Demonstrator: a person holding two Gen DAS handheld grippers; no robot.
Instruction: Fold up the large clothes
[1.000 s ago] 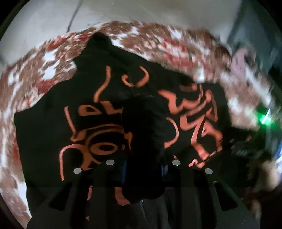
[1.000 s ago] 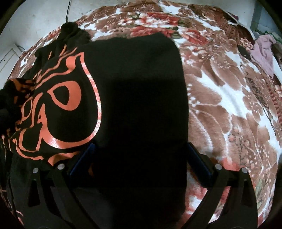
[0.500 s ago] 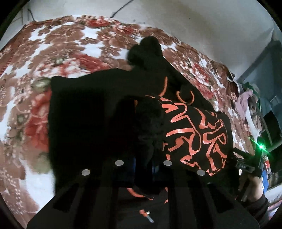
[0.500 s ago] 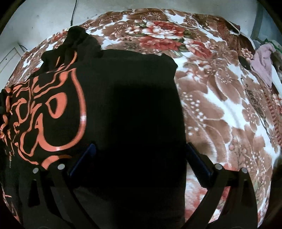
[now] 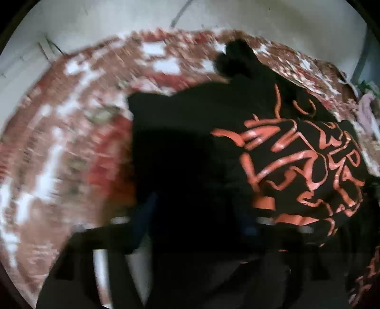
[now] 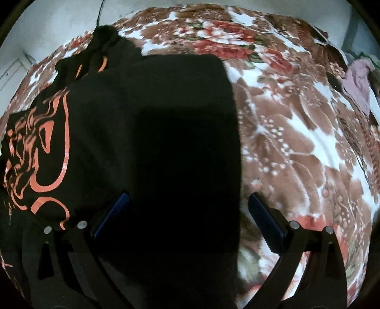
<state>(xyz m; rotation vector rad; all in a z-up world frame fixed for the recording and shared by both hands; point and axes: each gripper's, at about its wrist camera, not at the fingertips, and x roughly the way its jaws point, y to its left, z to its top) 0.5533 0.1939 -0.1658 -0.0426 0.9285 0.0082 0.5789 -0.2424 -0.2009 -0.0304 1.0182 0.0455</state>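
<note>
Across the flowered bed cover (image 6: pixel 296 133) we see the black garment (image 6: pixel 147 114) lying spread, its orange print (image 5: pixel 306 171) toward the right in our left wrist view and toward the left edge in our right wrist view. Its dark plain fabric fills the middle of both views, and a bunched dark part (image 5: pixel 237 57) lies at the far end near the pale wall (image 5: pixel 118 21). Our left tool (image 5: pixel 197 214) points steeply down over the plain cloth with its jaws opening; the picture is blurred, and dark fabric lies between the fingers without either pad clearly pressing on it. Our right tool (image 6: pixel 187 211) also tilts steeply down, its jaws spread wide, blue pads (image 6: pixel 111 214) apart, straddling the garment's right edge, one finger over the cloth and the other over the bed cover. A pinkish cloth (image 6: pixel 358 83) lies far right.
</note>
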